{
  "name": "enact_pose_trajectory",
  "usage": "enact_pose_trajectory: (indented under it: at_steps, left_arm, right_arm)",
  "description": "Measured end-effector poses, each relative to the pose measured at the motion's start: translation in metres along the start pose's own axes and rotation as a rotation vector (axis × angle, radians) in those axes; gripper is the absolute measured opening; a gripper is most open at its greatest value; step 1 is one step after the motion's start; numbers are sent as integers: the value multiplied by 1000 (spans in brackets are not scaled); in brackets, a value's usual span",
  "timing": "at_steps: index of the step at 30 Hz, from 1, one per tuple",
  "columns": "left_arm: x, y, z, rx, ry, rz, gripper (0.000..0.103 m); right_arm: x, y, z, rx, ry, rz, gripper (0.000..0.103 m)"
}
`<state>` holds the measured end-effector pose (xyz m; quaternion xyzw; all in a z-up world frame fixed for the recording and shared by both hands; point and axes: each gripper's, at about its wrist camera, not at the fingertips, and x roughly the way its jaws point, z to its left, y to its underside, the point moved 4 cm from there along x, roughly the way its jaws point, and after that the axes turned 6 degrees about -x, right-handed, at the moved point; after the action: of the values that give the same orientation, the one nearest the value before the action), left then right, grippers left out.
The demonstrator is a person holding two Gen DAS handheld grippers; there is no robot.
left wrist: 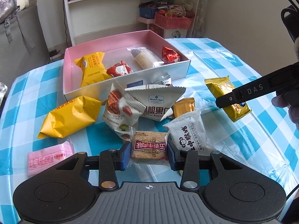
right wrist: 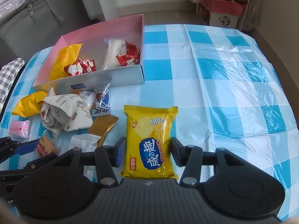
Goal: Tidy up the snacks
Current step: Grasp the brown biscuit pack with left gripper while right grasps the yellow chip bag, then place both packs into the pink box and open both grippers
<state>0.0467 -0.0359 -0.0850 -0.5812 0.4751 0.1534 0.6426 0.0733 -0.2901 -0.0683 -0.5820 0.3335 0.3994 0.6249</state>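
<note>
left tool [left wrist: 149, 154]: blue pads clamped on both sides of a brown beef-jerky bar [left wrist: 149, 145], clear wrapper, near edge of the pile
right tool [right wrist: 148, 151]: pads pressed on a yellow cracker pack [right wrist: 150, 143]; pack stands lengthwise between the fingers, right of the pile
box [left wrist: 129, 83]: pink inside, white outside, on the bench [right wrist: 214, 85] behind the pile
in box, count 4: yellow bun pack [left wrist: 91, 69] at left, red-white candy [left wrist: 119, 70], clear-wrapped roll [left wrist: 143, 58], red foil pack [left wrist: 170, 56] at right
loose pile in front of box: white nut packs, 2 [left wrist: 119, 110] [left wrist: 158, 100]; white panda pack, 1 [left wrist: 186, 136]; gold-brown pack, 1 [left wrist: 184, 106]; yellow bun pack, 1 [left wrist: 71, 117]; pink sachet, 1 [left wrist: 49, 157]; blue-white packs against the box wall [right wrist: 101, 100], count unclear, partly covered
in the way: nut packs overlap each other and lean on the box front; panda pack sits just beside the jerky bar
bench cover: blue-white check cloth under clear plastic [right wrist: 233, 59]; right half bare
around: white shelf [left wrist: 119, 9] behind the bench, pink basket [left wrist: 172, 20] by the wall, grey sofa [right wrist: 28, 18] at left
</note>
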Motion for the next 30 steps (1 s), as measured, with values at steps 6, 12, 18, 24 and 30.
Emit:
enact_pose_trajectory:
  at_steps: [6,12,18,24,30]
  left_arm:
    - [-19,-16,7,-59,11,-41,38]
    - [-26,-41,16,-131,-8,-98,38]
    - [-19,-70,26,-160,-46,-142,38]
    - [6,-102,40,-175,-61,-148,38]
    - [40,-130,39,-133,-57,-153,38]
  right_arm:
    - [-11,-12,-2,35,-27,-37,46]
    - [-19,-30,-6,129,-56,-82,46]
    - [-21,-60,-6,204,-110,-138,46]
    - [0,-91,2,202,-158,-137,46]
    - [27,-124,7,158,-190,-146,46]
